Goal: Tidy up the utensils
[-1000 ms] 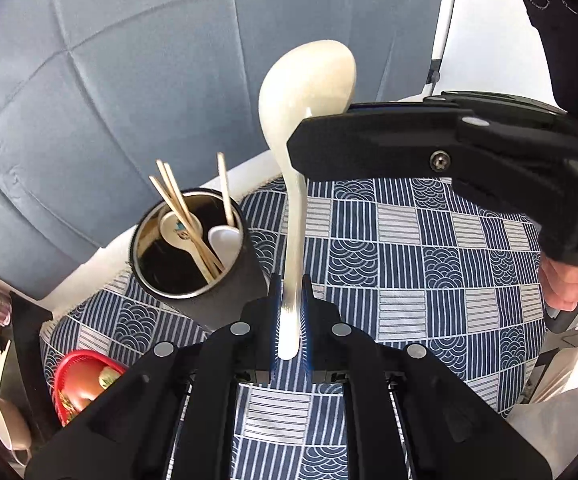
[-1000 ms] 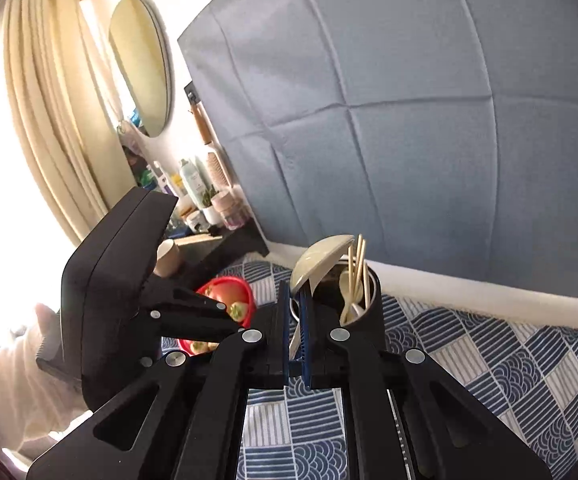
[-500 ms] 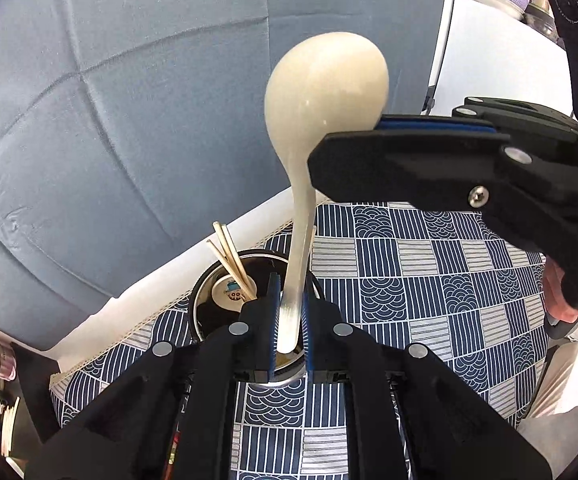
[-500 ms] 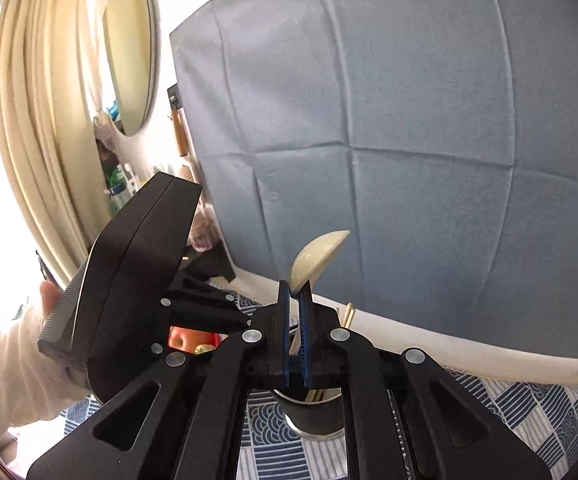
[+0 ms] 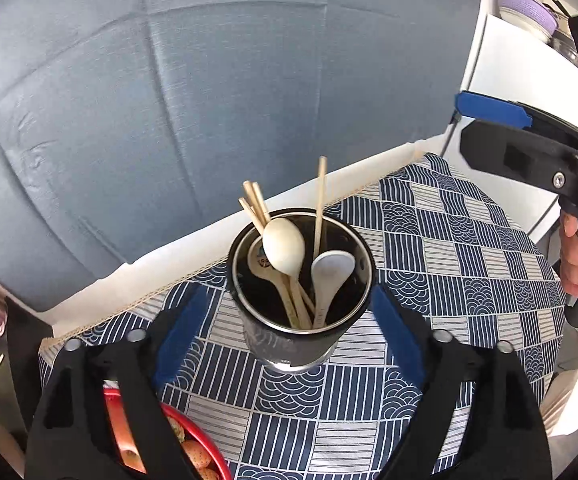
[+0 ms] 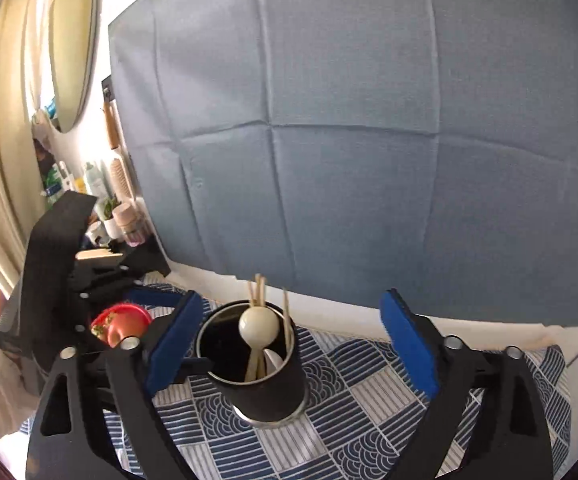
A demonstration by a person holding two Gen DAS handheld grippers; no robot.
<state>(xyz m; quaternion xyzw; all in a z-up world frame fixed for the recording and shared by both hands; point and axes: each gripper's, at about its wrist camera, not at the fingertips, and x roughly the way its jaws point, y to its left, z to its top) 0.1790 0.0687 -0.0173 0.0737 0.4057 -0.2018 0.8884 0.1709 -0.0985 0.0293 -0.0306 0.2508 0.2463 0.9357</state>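
Cream spoon [image 5: 284, 249] in black holder [image 5: 301, 340], between wide left tongs [image 5: 289, 332]

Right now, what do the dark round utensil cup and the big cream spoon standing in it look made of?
The dark round utensil cup looks like metal: shiny silvery rim and base, with a matte black outside. The big cream spoon looks like glossy ceramic or melamine, smooth with a soft highlight; which of the two cannot be told.

The black metal-lined utensil cup [image 5: 301, 312] stands mid-table, bamboo chopsticks [image 5: 321, 200] and a cream spoon [image 5: 284, 249] jutting above its rim and blocking a straight drop. Blue-patterned tablecloth [image 5: 469, 272] lies bare to its right. A red bowl [image 6: 123, 322] crowds the left; the blue-grey backdrop [image 6: 349, 120] closes off the rear.
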